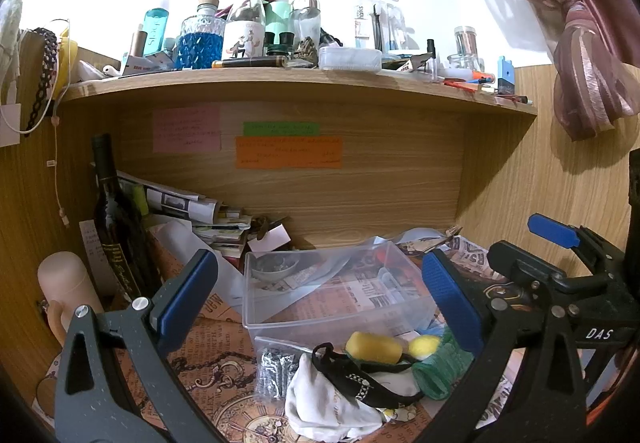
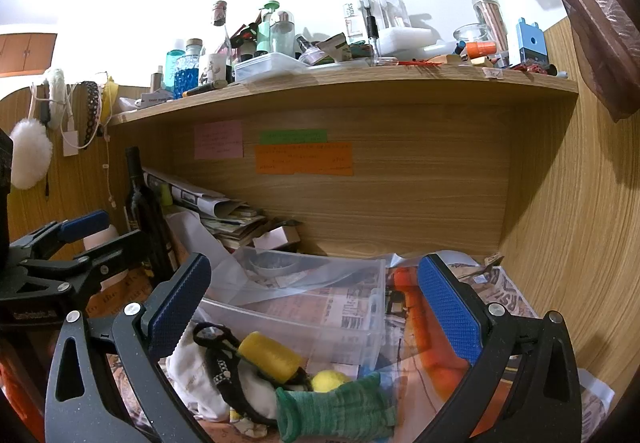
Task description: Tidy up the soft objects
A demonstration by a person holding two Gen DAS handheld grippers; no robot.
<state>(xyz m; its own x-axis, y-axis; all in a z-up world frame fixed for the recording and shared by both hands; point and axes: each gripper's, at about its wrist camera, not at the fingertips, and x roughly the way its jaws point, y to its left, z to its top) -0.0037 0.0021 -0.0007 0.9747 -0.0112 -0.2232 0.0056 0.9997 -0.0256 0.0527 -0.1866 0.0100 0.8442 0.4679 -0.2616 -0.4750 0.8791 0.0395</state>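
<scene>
Both grippers are spread wide with nothing in them. Between the left gripper point(image 1: 316, 299) fingers and just below sits the soft pile: a yellow foam roller point(image 1: 374, 348), white cloth point(image 1: 320, 399) and a black strap point(image 1: 352, 375). The right gripper point(image 2: 316, 303) has the green knit sock point(image 2: 336, 409), I think, nearest, and the clear plastic bin point(image 2: 320, 307) right behind.
</scene>
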